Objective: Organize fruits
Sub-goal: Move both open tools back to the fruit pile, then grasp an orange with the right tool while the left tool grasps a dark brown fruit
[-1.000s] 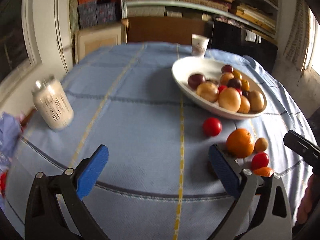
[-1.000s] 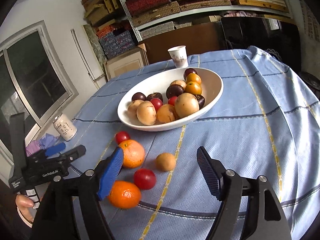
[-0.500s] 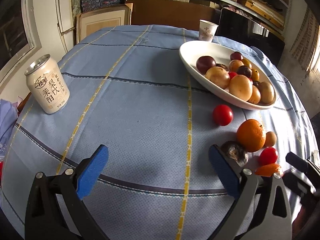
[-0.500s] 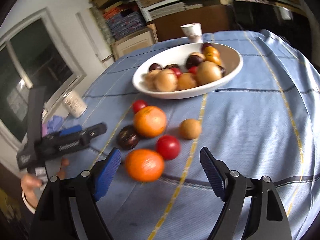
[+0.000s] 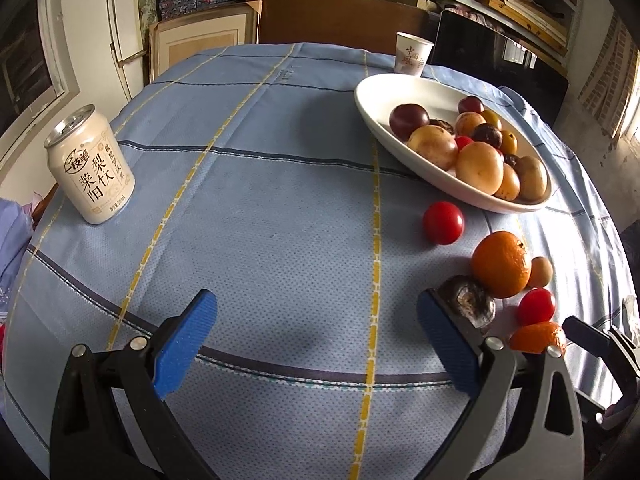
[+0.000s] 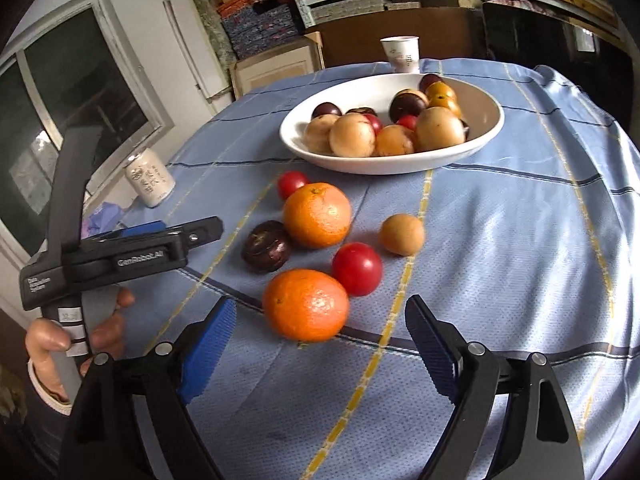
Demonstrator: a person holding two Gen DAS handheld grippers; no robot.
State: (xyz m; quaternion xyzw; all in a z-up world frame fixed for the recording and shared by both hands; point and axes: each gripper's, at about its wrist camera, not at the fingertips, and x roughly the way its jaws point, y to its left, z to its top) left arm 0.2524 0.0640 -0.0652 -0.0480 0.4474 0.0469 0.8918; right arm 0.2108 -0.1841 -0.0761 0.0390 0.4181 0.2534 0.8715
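A white oval bowl holds several fruits on the blue tablecloth. Loose fruits lie in front of it: a near orange, a far orange, two red tomatoes, a small tan fruit and a dark purple fruit. My right gripper is open, just short of the near orange. My left gripper is open and empty; its right finger is beside the dark fruit.
A white drink can stands at the table's left edge. A paper cup stands behind the bowl. The left gripper's body shows at the left of the right wrist view. Shelves and boxes line the back wall.
My right gripper has moved forward and down toward the near orange. My left gripper has drawn closer to the table, bringing the dark fruit into view by its right finger. Both stayed open.
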